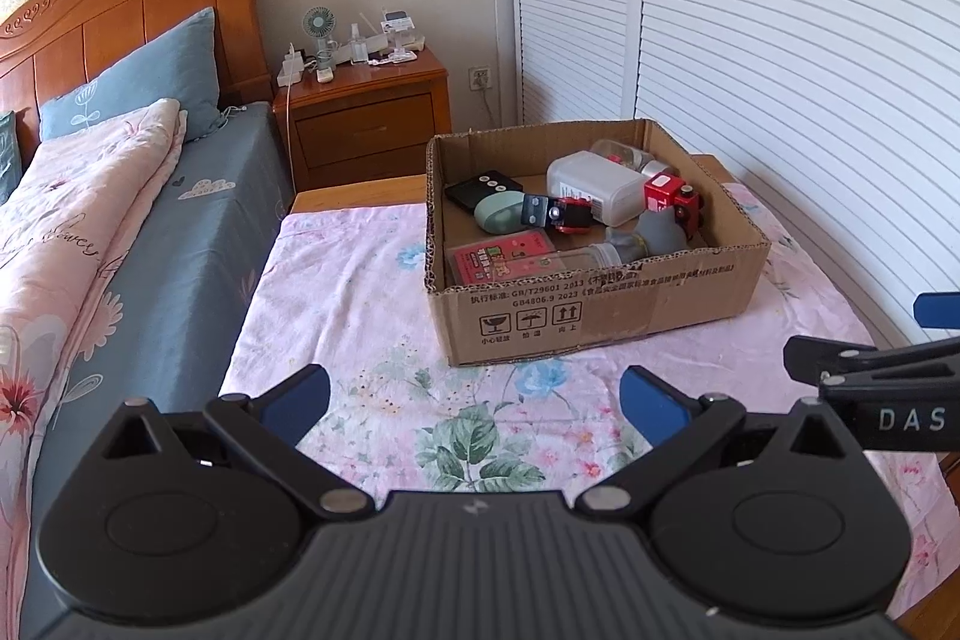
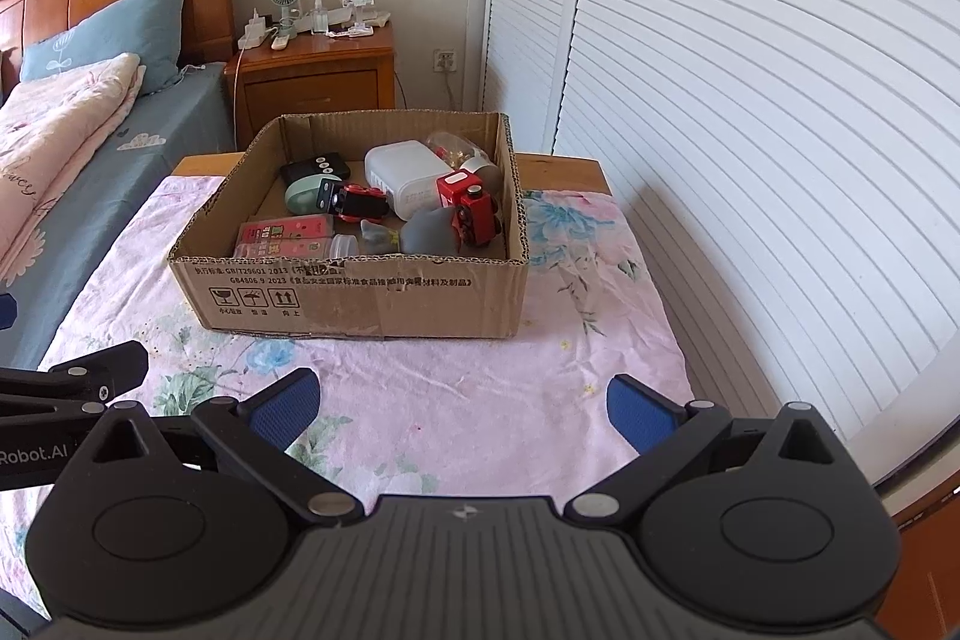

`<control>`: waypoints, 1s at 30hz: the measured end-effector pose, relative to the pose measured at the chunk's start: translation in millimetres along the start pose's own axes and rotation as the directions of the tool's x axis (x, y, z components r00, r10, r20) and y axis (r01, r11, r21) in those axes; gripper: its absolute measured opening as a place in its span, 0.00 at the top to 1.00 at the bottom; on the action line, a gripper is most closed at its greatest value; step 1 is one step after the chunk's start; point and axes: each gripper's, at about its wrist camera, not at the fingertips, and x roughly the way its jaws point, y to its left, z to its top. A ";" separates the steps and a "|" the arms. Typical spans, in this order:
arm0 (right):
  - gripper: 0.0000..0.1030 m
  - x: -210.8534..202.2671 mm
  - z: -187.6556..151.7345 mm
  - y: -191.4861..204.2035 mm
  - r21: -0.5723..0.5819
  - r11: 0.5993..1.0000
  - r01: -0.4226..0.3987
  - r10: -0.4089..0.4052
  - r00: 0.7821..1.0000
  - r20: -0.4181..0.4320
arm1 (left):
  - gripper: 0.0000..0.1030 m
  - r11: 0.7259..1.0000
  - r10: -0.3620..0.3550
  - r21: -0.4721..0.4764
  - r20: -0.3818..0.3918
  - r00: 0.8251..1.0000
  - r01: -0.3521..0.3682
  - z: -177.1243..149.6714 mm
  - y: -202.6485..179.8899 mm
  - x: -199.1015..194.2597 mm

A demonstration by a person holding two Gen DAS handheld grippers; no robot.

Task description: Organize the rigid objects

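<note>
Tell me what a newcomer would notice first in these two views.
The open cardboard box in the middle of the flowered cloth, crowded with small things: two red toy cars, a white container and a black remote. Next, both tongs, left and right, open and empty in front of the box. Behind stand a wooden nightstand and a bed.
</note>
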 end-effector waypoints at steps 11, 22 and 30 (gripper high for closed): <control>0.00 2.5 0.2 -2.4 0.006 1.000 -0.004 0.004 1.000 -0.004 | 0.01 1.000 0.001 0.000 -0.012 1.000 -0.001 0.4 -2.2 2.5; 0.00 3.1 -0.2 -2.5 0.006 1.000 -0.006 0.006 1.000 -0.001 | 0.01 1.000 0.001 0.003 -0.009 1.000 -0.001 1.3 -3.2 1.7; 0.00 2.8 -0.1 -2.9 0.008 1.000 -0.007 0.007 1.000 -0.002 | 0.01 1.000 0.001 0.006 -0.010 1.000 -0.001 1.7 -3.7 1.5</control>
